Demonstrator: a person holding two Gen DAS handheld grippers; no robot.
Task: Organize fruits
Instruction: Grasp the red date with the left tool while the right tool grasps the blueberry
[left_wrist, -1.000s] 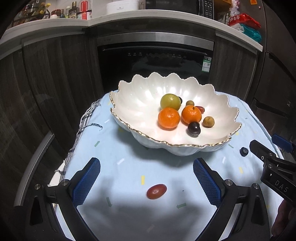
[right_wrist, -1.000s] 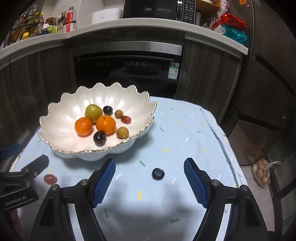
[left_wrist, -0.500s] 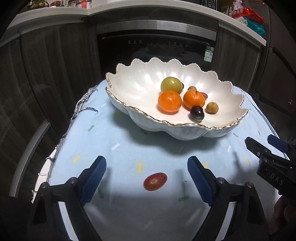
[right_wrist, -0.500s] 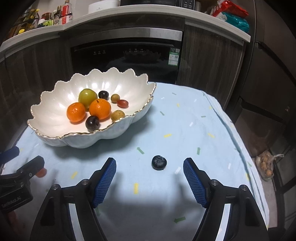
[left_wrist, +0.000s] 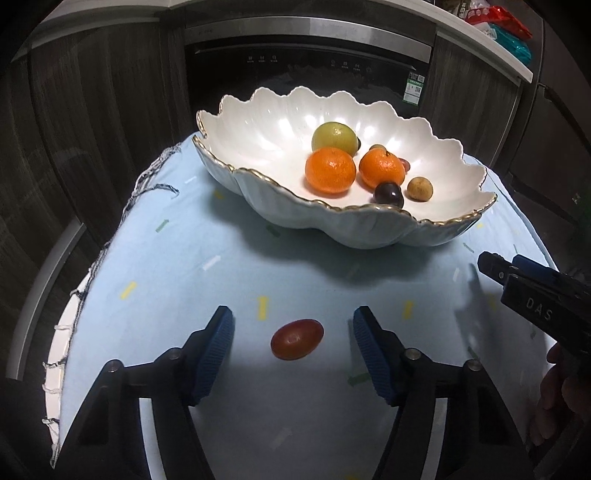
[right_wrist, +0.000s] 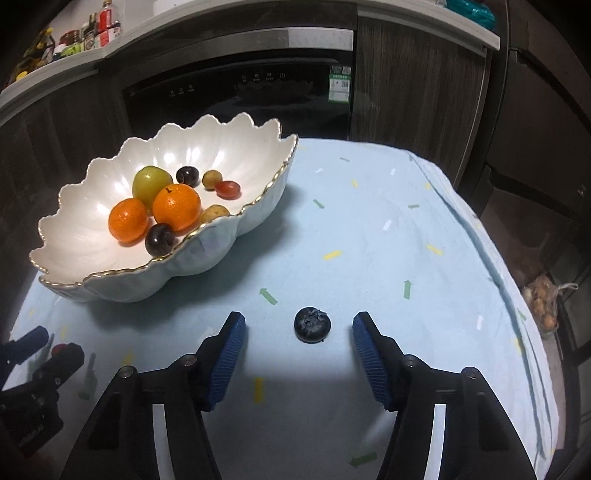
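A red grape tomato (left_wrist: 297, 339) lies on the light blue cloth between the blue pads of my left gripper (left_wrist: 291, 332); its jaws are closing, with a gap still showing on each side of the fruit. A dark blueberry (right_wrist: 312, 324) lies between the pads of my right gripper (right_wrist: 298, 334), whose jaws are also closing without touching it. The white scalloped bowl (left_wrist: 258, 122) with a gold rim holds two oranges (left_wrist: 330, 170), a green fruit, dark plums and small brown fruits. The right gripper (left_wrist: 496, 266) shows at the right edge of the left wrist view.
The cloth-covered table (right_wrist: 388, 229) drops off at its left and right edges. A dark oven front (left_wrist: 306, 66) and wooden cabinets stand behind the bowl. A bag of small round things (right_wrist: 545, 301) lies on the floor at right.
Both grippers have come down closer to the cloth and their jaws have narrowed. The tomato and the blueberry now sit between the pads. The bowl has not moved.
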